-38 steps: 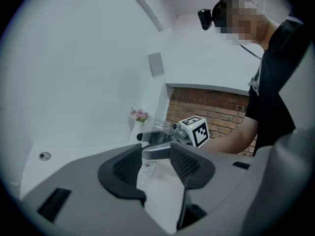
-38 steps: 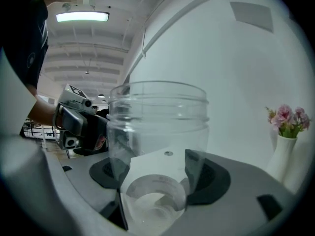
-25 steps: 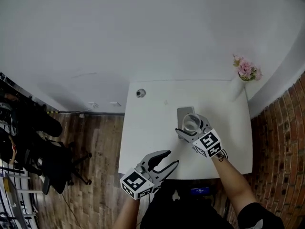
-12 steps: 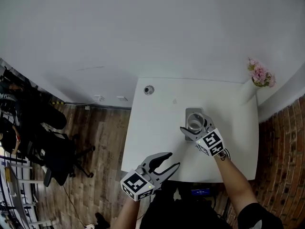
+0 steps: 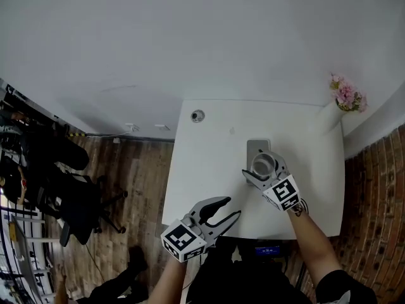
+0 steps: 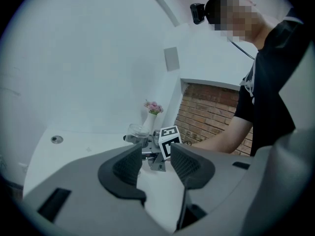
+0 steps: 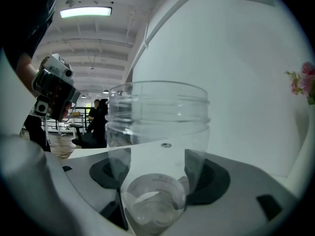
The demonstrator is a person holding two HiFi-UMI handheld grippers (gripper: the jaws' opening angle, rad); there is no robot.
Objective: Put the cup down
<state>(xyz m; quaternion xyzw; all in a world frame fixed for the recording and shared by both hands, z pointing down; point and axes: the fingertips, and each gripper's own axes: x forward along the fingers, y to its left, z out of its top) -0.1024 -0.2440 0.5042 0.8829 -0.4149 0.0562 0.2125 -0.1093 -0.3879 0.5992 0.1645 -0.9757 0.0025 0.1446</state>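
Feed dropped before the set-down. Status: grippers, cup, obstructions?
Right gripper shut on clear plastic cup, upright over grey pad. Left gripper open, empty, near table edge. Flower vase at far corner, not in the way.

In my head view the right tongs (image 5: 266,172) cover the base of the cup (image 5: 264,163), so I can't say whether it touches the counter (image 5: 209,163). Together they also hide the near end of the grey slab (image 5: 255,147) below. The small round thing (image 5: 198,115) by the counter's far corner is too small to name. In the left gripper view, the left tongs (image 6: 155,163) block the cup's lower half. A figure (image 5: 117,287) is cut off by the head view's bottom edge.
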